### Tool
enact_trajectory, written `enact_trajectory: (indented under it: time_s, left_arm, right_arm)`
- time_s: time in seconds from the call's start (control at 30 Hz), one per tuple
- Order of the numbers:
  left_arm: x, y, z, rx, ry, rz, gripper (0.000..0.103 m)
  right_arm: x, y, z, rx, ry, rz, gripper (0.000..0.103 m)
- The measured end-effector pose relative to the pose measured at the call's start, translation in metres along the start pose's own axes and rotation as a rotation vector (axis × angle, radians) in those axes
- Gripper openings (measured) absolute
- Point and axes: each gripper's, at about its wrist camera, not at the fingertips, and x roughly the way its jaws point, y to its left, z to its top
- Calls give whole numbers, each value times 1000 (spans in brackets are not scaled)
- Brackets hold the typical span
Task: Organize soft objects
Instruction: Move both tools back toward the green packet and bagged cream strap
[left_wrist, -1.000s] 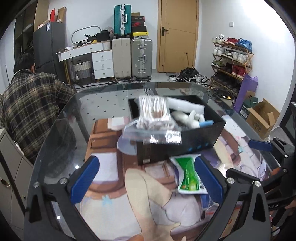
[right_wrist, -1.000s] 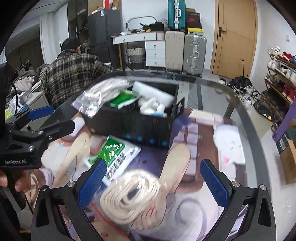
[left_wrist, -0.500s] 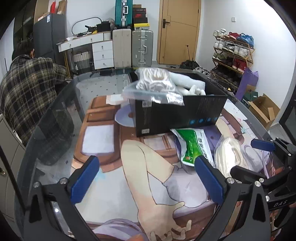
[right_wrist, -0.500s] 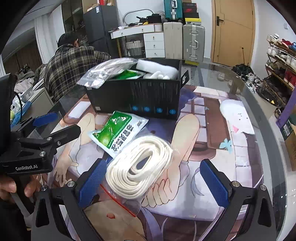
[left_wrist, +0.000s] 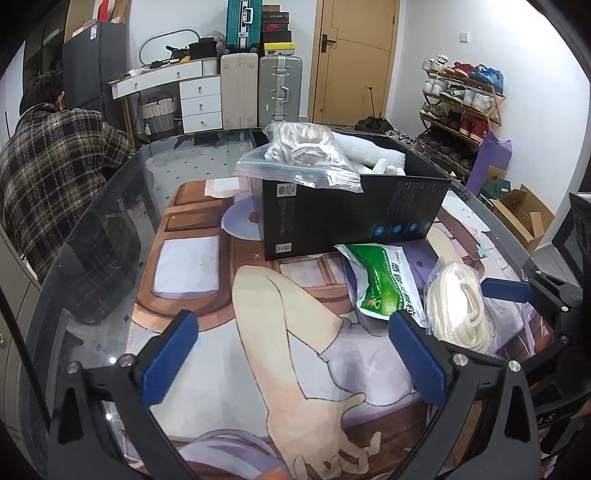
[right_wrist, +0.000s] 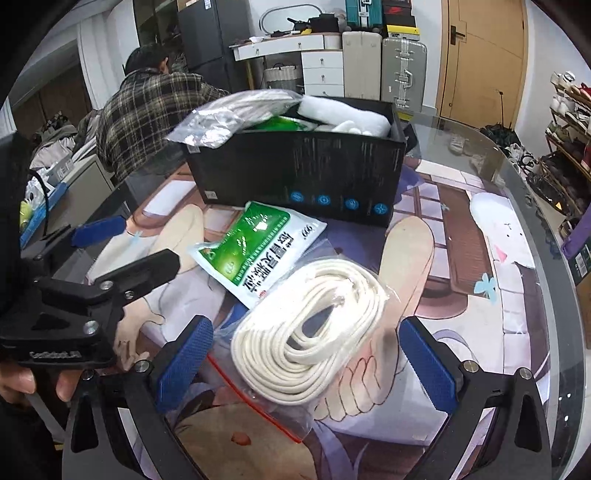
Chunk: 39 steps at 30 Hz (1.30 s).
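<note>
We close our wide-open, empty right hand-held gripper (right_wrist: 306, 365) across the bagged rope (right_wrist: 310, 328); the left hand-held gripper (left_wrist: 295, 358), also open and empty, waits near the tabletop's front edge.

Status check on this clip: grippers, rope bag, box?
Both hand-held grippers open, empty. Right straddles bagged rope on mat. Green packet overlaps it. Box already heaped.

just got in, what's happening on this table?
A person is sorting soft items into the black cardboard box, already stuffed with bags. Both grippers are open and empty. The right gripper straddles the bagged coil of white rope on the mat, beside a green-and-white packet. The left gripper hovers nearby.
</note>
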Motion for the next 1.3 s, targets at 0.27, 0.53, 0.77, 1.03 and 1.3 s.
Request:
enact_trajectory:
  time_s: [0.27,0.53,0.77,1.03,1.3]
  left_arm:
    - [2,5,0,-23,6,-26,103]
    - [3,5,-1,-26,12,-27,103]
    - [7,4,0,-22,25,-24,103]
    - [8,2,1,-16,32,-13,103]
    - [9,-1,0,-1,41,6,103]
  right_arm:
    - [-3,-25,-11,16,12,-40,102]
    - [-12,-48,-18,43,8,-66,102]
    - [-12,-42,-14,33,-2,-46,102]
    - [4,-41,-2,57,5,-100,102]
    - [8,-44,0,57,14,-113,102]
